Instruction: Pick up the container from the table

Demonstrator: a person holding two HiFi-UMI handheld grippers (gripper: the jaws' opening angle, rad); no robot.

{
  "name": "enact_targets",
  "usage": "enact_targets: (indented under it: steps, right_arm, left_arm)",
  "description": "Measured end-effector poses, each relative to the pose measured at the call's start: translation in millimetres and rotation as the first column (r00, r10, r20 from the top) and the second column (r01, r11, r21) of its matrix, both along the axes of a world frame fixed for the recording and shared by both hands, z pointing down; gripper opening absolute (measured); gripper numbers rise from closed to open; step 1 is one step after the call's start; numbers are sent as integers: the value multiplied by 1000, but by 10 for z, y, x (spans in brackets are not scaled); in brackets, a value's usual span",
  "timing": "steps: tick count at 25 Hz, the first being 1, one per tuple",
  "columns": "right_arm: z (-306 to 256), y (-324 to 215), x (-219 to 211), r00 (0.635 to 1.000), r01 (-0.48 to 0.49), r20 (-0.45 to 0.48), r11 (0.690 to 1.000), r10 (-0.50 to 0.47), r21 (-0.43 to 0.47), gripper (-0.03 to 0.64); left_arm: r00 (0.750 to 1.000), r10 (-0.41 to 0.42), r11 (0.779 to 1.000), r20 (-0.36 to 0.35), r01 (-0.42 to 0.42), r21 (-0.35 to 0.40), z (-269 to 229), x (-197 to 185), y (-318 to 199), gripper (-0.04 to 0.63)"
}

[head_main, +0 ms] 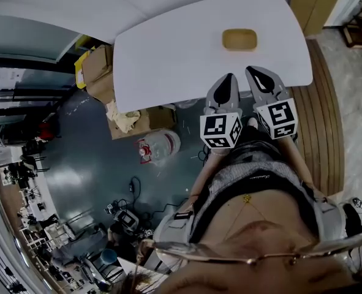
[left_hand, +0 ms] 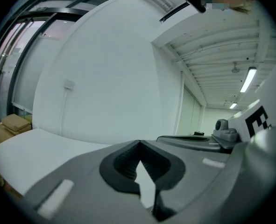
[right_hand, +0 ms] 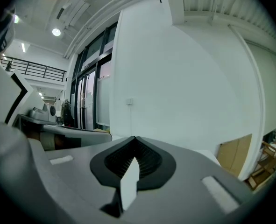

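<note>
A tan, rounded container [head_main: 239, 39] lies on the white table [head_main: 168, 54], towards its far right. Both grippers hover at the table's near edge, just short of the container. My left gripper [head_main: 229, 78] is shut with nothing in it and points at the table. My right gripper [head_main: 253, 71] is beside it, also shut and empty. In the left gripper view the left gripper [left_hand: 138, 143] has its jaws closed to a point before a white wall. In the right gripper view the right gripper [right_hand: 134, 139] is closed the same way. Neither gripper view shows the container.
Cardboard boxes [head_main: 98, 69] and a clear water jug [head_main: 159, 147] sit on the grey floor left of the table. Wooden slats [head_main: 324, 109] curve along the table's right side. More cardboard [head_main: 315, 2] leans at the far right. Cables [head_main: 131, 195] trail on the floor.
</note>
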State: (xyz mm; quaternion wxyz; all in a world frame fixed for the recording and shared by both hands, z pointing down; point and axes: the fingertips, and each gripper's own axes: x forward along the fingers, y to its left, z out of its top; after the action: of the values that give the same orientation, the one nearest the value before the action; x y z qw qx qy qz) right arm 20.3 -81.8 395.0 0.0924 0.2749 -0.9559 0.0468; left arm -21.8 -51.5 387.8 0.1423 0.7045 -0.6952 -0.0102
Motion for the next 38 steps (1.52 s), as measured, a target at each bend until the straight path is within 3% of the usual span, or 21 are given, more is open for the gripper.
enact_targets:
  steps: [7, 17, 30, 38]
  right_arm:
    - [77, -87, 62, 999, -30, -13, 999, 30, -13, 26]
    - [86, -426, -18, 992, -116, -41, 993, 116, -2, 26]
    - [73, -1115, -534, 975, -213, -57, 977, 214, 20, 26]
    - [116, -1326, -802, 960, -273, -55, 962, 273, 21, 26]
  left_arm:
    - [1000, 28, 999, 1, -28, -26, 69, 47, -111, 0]
    - [991, 135, 990, -15, -136, -24, 67, -14, -526, 0]
    - [972, 202, 978, -120, -192, 84, -436, -847, -1258, 0]
    - [961, 245, 968, -131, -236, 79, -327, -1162, -1521, 0]
